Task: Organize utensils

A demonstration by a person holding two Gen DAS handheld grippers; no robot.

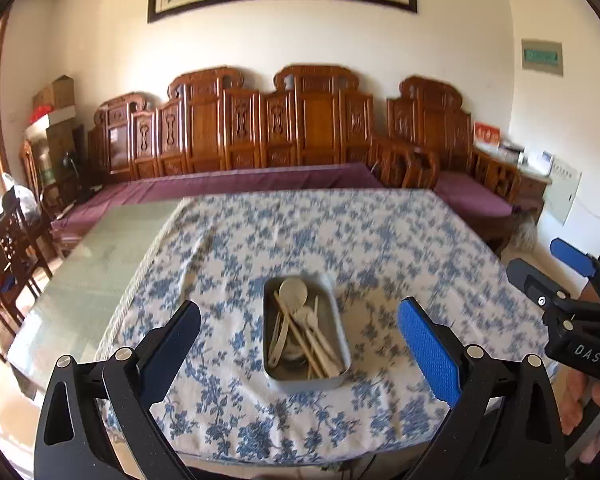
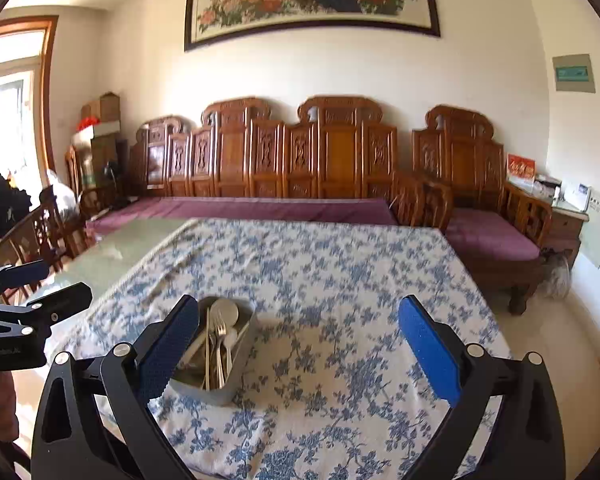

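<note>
A grey metal tray (image 1: 338,332) sits on the blue-flowered tablecloth (image 1: 340,240) near the front edge. In it lie several utensils: white spoons (image 1: 294,292), wooden chopsticks (image 1: 300,336) and, in the right wrist view, a metal fork (image 2: 220,336). My left gripper (image 1: 298,344) is open and empty, held above and in front of the tray. My right gripper (image 2: 298,344) is open and empty, to the right of the tray (image 2: 238,368). Its left pad (image 2: 168,352) hides the tray's near left side. The right gripper also shows in the left wrist view (image 1: 560,276).
The cloth covers most of a glass-topped table (image 1: 92,272); bare glass shows on the left. A carved wooden sofa with purple cushions (image 1: 260,184) stands behind the table. Wooden chairs (image 1: 8,256) stand at the left. A side cabinet (image 2: 564,216) is at the far right.
</note>
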